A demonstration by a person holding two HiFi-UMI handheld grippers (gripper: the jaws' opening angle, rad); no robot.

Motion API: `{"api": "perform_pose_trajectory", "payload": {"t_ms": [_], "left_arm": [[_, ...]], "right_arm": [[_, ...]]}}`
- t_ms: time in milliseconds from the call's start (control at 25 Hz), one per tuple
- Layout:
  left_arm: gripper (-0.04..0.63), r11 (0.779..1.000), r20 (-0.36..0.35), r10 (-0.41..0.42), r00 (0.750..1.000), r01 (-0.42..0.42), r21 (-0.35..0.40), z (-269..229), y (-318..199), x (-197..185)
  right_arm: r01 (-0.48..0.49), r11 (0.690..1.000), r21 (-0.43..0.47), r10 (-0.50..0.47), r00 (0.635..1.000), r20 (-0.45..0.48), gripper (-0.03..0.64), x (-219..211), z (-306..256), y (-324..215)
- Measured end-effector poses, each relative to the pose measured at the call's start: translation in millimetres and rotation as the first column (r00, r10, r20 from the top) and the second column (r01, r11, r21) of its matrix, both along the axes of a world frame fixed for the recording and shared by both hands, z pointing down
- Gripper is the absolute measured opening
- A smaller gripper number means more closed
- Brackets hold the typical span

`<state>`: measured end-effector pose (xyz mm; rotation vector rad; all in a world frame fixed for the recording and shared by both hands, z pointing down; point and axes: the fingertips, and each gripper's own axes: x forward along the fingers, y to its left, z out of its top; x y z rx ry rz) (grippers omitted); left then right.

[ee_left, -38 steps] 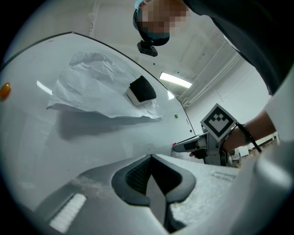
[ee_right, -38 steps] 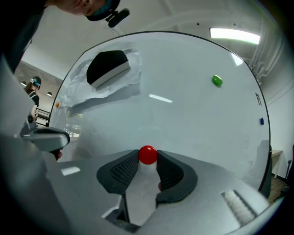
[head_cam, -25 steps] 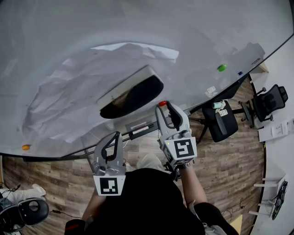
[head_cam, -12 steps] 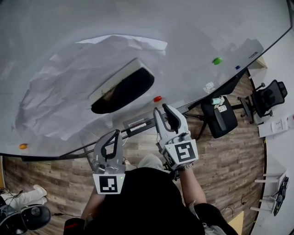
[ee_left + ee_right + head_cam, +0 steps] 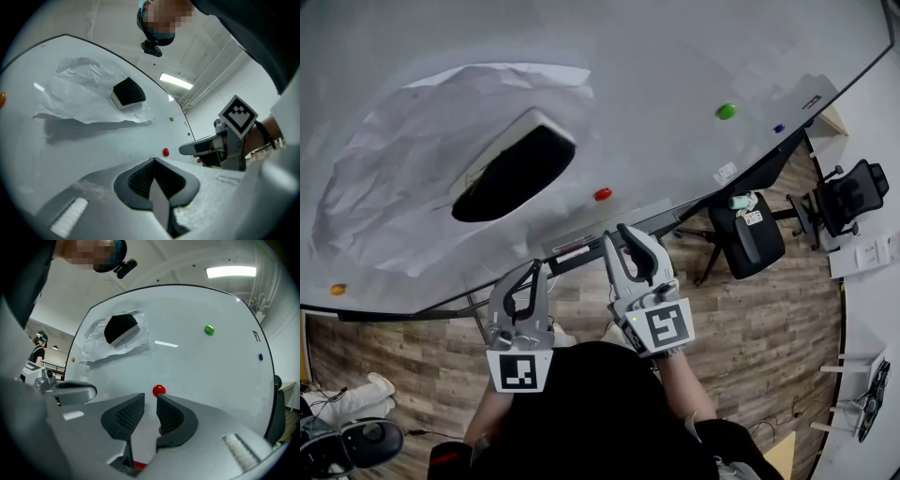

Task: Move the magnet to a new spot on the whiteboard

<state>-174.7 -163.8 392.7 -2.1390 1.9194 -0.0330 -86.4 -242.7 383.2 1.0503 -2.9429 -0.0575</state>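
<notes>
Fingers of the right gripper stand narrowly apart and empty, having just been closing; the left gripper has its jaws together. One red magnet sits on the whiteboard, now clear of the right tips, which were at it a second earlier. Also present: one green magnet, one orange magnet, one black eraser, one crumpled paper sheet. One small label is unreadable.

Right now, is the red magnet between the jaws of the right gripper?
No, the red magnet sticks to the whiteboard beyond the right gripper, whose jaws have just been closing with nothing between them.
</notes>
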Motion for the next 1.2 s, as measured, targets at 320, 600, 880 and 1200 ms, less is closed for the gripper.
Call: {"api": "perform_pose_trajectory", "payload": {"t_ms": [320,600,880,1200], "left_arm": [[0.002,1.0,-0.006,0.016,1.0,-0.016,-0.01,-3,-10,59],[0.002,1.0,0.026,0.024,0.999,-0.024,-0.017,-7,-20,117],[0.002,1.0,0.048,-0.023,0.999,0.024,-0.02,-8,-22,160],[0.002,0.991,0.051,-0.134,0.99,0.136,-0.021,-3,-17,190]], "right_arm": [[0.037,0.999,-0.019,-0.037,0.999,0.022,0.027,48,-5,3],[0.051,0.998,-0.049,-0.048,0.997,0.066,0.002,102,-7,-6],[0.105,0.993,-0.058,-0.1,0.99,0.096,0.002,144,-4,-10],[0.193,0.98,-0.053,-0.187,0.978,0.095,0.002,175,2,-10]]}}
